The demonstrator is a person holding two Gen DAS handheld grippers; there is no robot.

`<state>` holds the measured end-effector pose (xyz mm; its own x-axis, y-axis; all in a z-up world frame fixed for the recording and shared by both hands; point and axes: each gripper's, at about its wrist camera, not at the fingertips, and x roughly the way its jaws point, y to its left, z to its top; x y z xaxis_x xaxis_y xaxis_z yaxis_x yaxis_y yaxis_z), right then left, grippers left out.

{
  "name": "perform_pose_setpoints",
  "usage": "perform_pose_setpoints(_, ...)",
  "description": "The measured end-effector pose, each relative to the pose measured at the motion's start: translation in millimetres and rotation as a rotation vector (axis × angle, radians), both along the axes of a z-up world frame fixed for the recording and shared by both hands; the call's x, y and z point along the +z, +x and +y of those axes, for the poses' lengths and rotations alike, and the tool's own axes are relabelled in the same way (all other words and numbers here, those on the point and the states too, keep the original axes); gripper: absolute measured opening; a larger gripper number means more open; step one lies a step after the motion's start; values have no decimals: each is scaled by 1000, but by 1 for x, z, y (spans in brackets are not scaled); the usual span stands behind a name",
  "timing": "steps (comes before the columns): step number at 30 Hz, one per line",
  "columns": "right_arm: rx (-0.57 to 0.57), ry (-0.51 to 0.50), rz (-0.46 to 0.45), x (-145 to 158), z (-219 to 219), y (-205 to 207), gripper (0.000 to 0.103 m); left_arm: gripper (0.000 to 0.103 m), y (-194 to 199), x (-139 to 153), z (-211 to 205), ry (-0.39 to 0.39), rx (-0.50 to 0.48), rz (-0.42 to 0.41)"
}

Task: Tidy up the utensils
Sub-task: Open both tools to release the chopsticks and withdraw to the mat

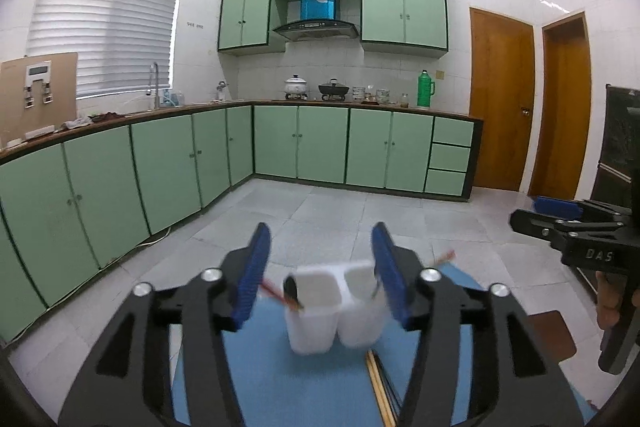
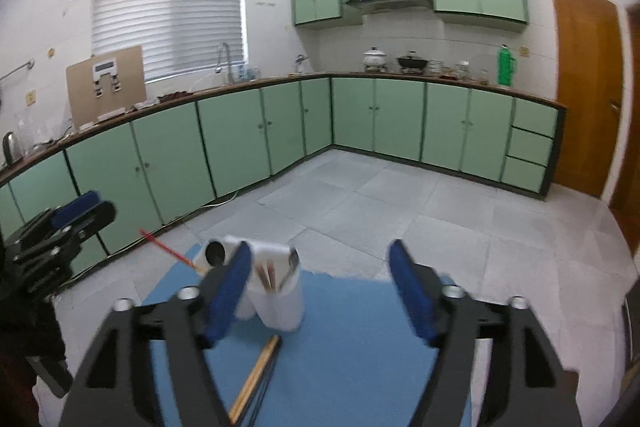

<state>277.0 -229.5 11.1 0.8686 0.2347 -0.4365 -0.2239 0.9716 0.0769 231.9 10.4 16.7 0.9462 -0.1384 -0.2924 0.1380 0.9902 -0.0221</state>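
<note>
Both claws stand open and empty. The left claw (image 1: 320,275) hangs above the white utensil holder (image 1: 334,311), which shows between its blue pads without touching them. The right claw (image 2: 326,287) has the holder (image 2: 276,297) at its left pad, with bare blue mat (image 2: 352,311) between the pads.

Step in hand, by judgement: the approach to the loose utensils, nothing yet picked up. A bundle of chopsticks (image 2: 256,375) lies flat on the mat-covered surface, just in front of the holder and pointing toward it; some are pale wood, some dark. The next move calls for one claw to drop to the mat, close across the bundle and tip it upright into a compartment.

The holder is a white plastic piece of two joined compartments (image 1: 312,307), standing upright near the mat's far edge. The right wrist view shows several chopsticks and a metal spoon (image 2: 291,267) in one compartment. A red-tipped stick (image 2: 168,247) and a dark ladle-like head (image 2: 216,251) project leftward from the other. Motion blur prevents a count.
</note>
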Motion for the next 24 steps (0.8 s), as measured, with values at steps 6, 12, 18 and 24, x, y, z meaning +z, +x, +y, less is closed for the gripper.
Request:
perform_pose_setpoints(6, -62, 34, 39, -59, -7, -58, 94, 68, -51, -59, -3, 8, 28, 61)
perform_pose_setpoints(12, -65, 6, 124, -121, 7, -91, 94, 68, -72, -120, -2, 15, 31, 195)
perform_pose_setpoints(18, -50, 0, 202, -165, 23, -102, 91, 69, -85, -160, 1, 29, 45, 262)
perform_pose_setpoints(24, -29, -55, 262, -191, 42, -114, 81, 70, -89, -183, 6, 54, 61, 342)
